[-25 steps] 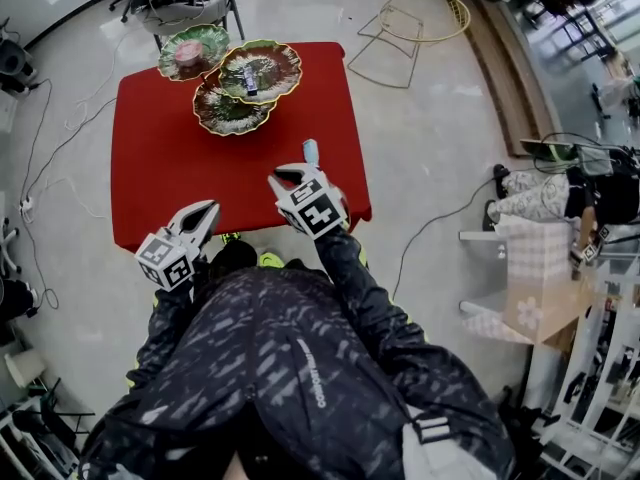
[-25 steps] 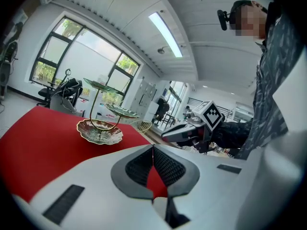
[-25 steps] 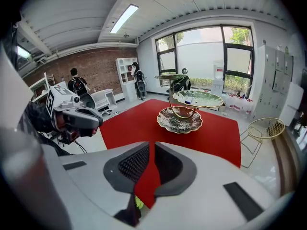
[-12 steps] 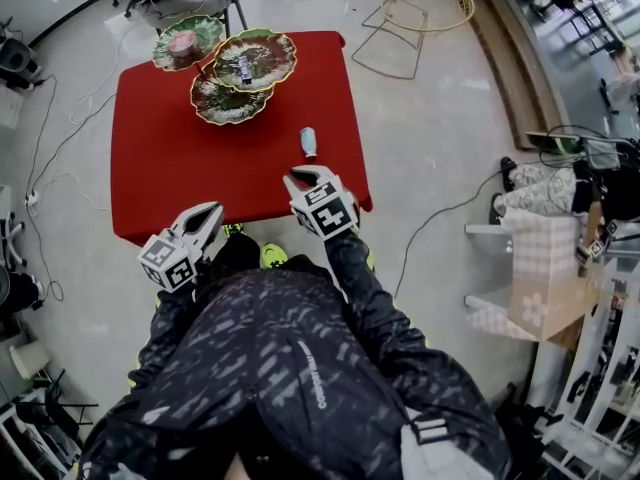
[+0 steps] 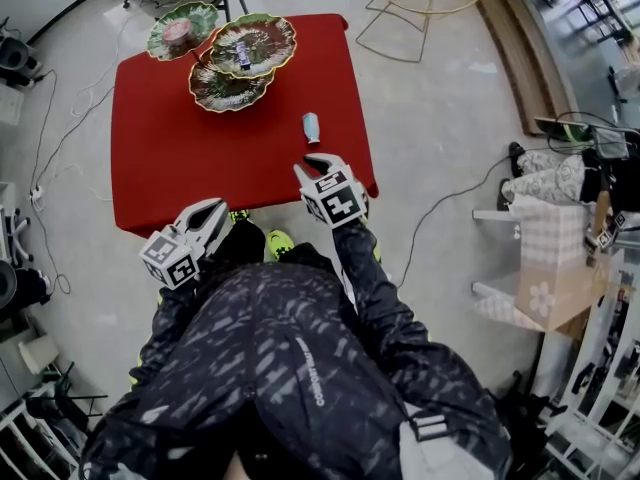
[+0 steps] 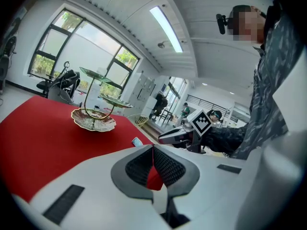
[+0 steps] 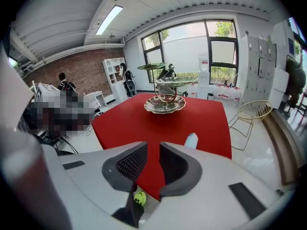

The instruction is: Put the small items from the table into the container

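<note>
A small pale blue item (image 5: 311, 127) lies on the red table (image 5: 180, 148) near its right front corner; it also shows past the right jaw (image 7: 191, 140) and low in the left gripper view (image 6: 137, 141). My right gripper (image 5: 319, 161) hovers just short of it at the table's front edge, jaws opening, nothing between them (image 7: 153, 152). My left gripper (image 5: 214, 211) hangs shut and empty off the front edge (image 6: 153, 150). A three-tier leaf-dish stand (image 5: 232, 63) stands at the far left, with a small item (image 5: 241, 53) in one dish.
A pink thing lies in the stand's far dish (image 5: 178, 30). A gold wire frame (image 5: 420, 8) rests on the floor beyond the table's right side. Cables (image 5: 40, 158) trail on the left floor. Shelving and bags (image 5: 570, 248) crowd the right. My lime shoes (image 5: 275, 243) are under the front edge.
The right gripper has slid rightward along the front edge to sit directly before the pale blue item, and its jaws have parted slightly. The left gripper has barely shifted.
</note>
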A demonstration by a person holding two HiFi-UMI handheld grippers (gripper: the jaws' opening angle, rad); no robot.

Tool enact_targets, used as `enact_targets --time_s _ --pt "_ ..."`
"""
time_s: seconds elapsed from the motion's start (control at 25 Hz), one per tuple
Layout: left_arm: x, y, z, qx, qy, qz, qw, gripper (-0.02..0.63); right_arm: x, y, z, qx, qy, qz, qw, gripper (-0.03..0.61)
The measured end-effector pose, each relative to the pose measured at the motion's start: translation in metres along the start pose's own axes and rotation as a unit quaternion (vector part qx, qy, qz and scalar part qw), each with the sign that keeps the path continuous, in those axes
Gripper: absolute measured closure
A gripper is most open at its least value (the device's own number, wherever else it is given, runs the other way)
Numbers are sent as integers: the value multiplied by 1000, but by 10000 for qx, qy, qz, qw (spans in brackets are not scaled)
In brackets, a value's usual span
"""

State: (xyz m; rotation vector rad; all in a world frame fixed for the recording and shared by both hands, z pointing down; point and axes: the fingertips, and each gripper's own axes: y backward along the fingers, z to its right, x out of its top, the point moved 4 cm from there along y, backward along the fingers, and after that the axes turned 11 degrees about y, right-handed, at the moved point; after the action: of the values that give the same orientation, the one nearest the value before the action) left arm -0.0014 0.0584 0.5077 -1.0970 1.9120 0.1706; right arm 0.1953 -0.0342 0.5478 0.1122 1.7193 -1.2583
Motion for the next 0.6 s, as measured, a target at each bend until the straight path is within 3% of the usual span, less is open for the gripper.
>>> enact_targets --time_s 0.6 --pt "21 -14 -28 -388 0 -152 9991 603 -17 -38 15 -179 -377 -384 9984 433"
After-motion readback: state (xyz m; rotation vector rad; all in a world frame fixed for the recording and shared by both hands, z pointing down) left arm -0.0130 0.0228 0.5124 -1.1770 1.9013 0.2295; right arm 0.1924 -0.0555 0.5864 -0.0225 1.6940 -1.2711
